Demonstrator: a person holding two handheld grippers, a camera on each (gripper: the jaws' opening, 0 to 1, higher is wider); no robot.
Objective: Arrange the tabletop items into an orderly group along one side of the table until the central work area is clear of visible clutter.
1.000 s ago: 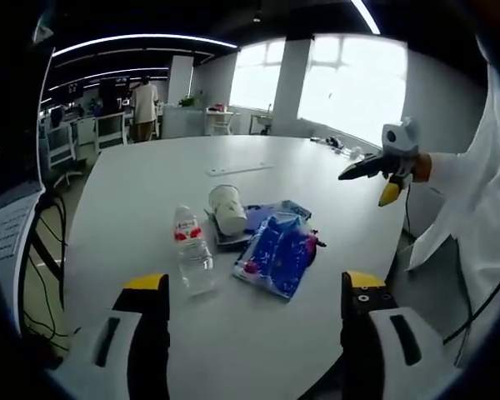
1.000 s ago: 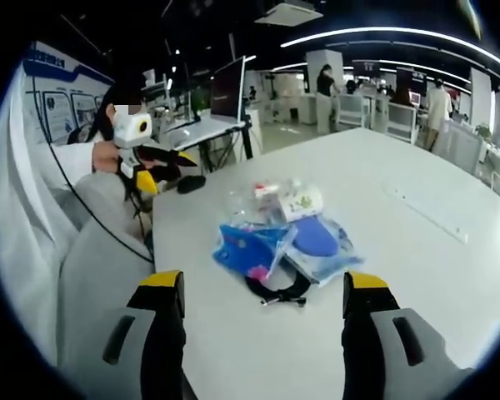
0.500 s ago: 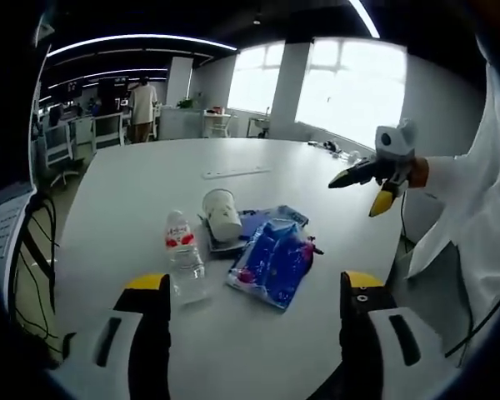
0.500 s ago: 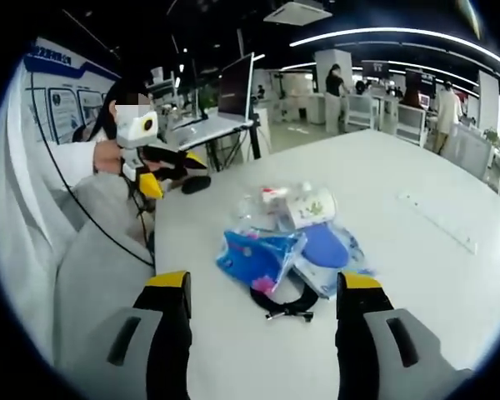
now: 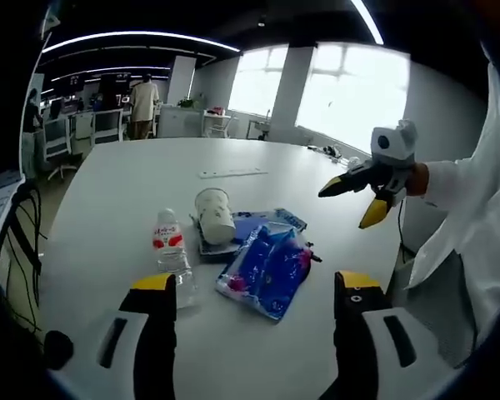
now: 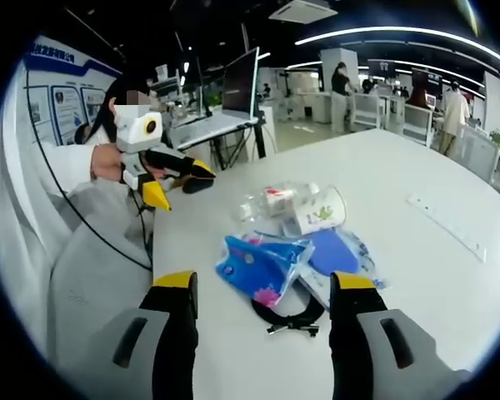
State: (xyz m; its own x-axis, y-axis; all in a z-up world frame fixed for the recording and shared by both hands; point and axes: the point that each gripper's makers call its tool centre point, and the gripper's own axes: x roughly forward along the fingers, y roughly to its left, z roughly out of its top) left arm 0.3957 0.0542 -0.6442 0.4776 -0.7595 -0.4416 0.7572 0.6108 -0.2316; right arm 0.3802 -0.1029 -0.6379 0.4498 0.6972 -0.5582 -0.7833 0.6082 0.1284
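Observation:
A small pile lies mid-table: a clear water bottle point(image 5: 171, 252) with a red label, a paper cup point(image 5: 213, 217) on its side, a blue plastic bag point(image 5: 265, 268) and a flat blue packet beneath. From the right gripper view I see the same bottle point(image 6: 267, 200), cup point(image 6: 321, 212), blue bag point(image 6: 258, 265) and a black cord point(image 6: 287, 315). My left gripper point(image 5: 254, 321) is open, short of the pile. My right gripper point(image 6: 262, 321) is open, just before the cord. Each shows in the other's view, the right gripper point(image 5: 354, 200) and the left gripper point(image 6: 179, 182), both held in the air.
The white table point(image 5: 117, 192) is large and rounded, with a long white strip point(image 5: 229, 173) farther across. A monitor on a stand point(image 6: 237, 83) is beyond the table edge. A person in a white coat point(image 6: 50, 217) holds the grippers; people stand at distant desks.
Both cameras have edged closer to the pile, so it looks larger and lower in each view. The items themselves have not moved. Both grippers stay open.

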